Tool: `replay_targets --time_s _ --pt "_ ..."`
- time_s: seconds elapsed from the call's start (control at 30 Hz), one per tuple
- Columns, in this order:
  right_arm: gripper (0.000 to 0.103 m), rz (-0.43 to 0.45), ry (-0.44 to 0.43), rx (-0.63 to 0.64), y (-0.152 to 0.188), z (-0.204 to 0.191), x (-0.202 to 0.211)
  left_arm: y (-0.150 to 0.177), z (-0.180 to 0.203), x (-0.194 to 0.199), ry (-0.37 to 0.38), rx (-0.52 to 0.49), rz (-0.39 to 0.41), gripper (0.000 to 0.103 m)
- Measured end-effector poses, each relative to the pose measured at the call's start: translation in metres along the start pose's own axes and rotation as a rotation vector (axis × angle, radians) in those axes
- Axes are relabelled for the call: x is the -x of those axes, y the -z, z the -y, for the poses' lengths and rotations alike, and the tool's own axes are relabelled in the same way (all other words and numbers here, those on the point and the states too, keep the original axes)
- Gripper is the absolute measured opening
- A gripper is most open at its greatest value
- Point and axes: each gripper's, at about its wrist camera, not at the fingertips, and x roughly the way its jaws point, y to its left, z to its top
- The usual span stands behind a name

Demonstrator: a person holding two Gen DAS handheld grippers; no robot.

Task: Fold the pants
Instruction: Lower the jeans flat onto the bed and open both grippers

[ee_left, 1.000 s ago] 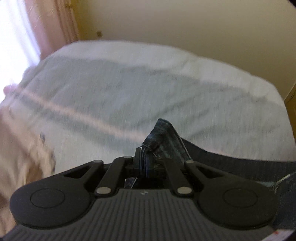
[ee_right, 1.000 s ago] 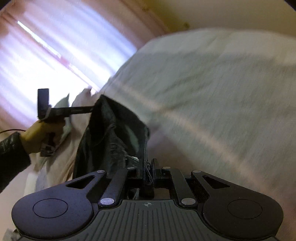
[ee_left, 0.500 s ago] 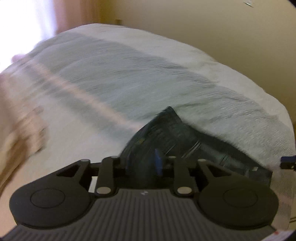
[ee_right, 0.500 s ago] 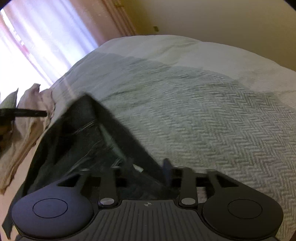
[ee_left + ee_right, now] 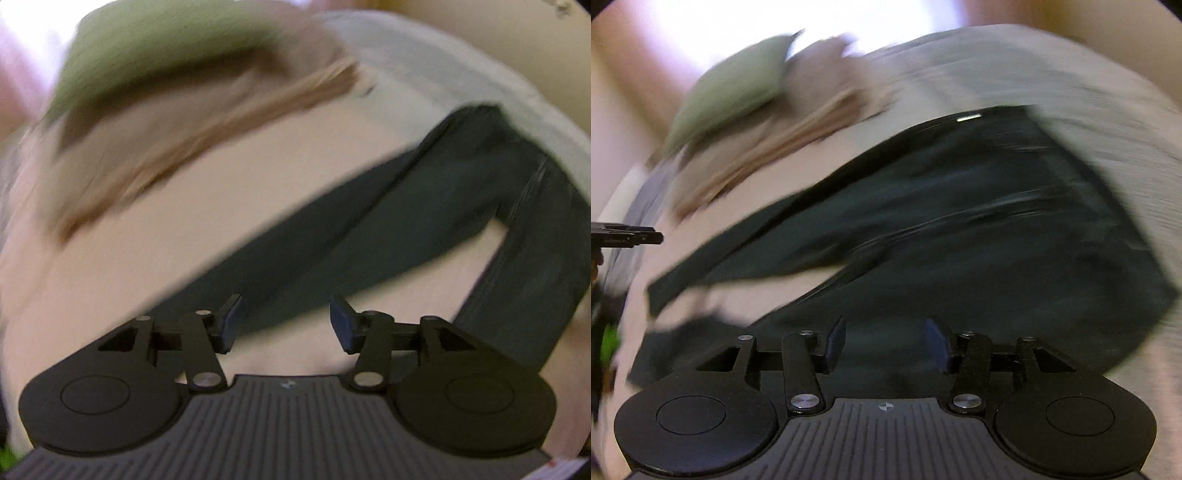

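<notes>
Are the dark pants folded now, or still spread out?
Spread: the pants lie flat on the bed, legs apart in a V.

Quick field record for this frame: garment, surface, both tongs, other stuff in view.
garment: dark pants, lying spread on bed, released
surface: bed, pale sheet, grey blanket
left tongs: jaws just opened, nothing between pads
right tongs: jaws just opened, over pants, not gripping
other: green cushion, beige cloth pile
image: heavy motion blur

Left hand-held gripper (image 5: 282, 319) and right (image 5: 884, 345) (both tilted down) just opened, empty.
</notes>
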Motion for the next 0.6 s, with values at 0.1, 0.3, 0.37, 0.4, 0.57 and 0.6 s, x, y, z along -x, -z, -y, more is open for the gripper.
replay_targets --time_s 0.1,0.3,0.37,0.4,0.57,0.6 --pt "0.050 -0.066 -0.061 0.136 0.016 -0.061 -0.036 0.077 -0.038 0.017 -0.046 0.016 -0.059 0.055" --pt "0.054 -0.170 -0.087 0.400 0.033 -0.151 -0.102 0.184 -0.100 0.024 -0.061 0.205 -0.140 0.068" --pt "0.054 -0.193 -0.069 0.443 0.037 -0.164 -0.118 0.210 -0.114 0.024 -0.081 0.277 -0.144 0.070" --pt "0.054 -0.202 -0.061 0.445 0.039 -0.165 -0.124 0.221 -0.118 0.024 -0.092 0.305 -0.144 0.070" --pt "0.054 -0.256 0.012 0.448 0.064 -0.170 -0.130 0.252 -0.092 0.048 -0.149 0.188 -0.072 0.070" --pt "0.054 -0.272 0.028 0.454 0.069 -0.168 -0.130 0.256 -0.083 0.052 -0.153 0.127 -0.061 0.070"
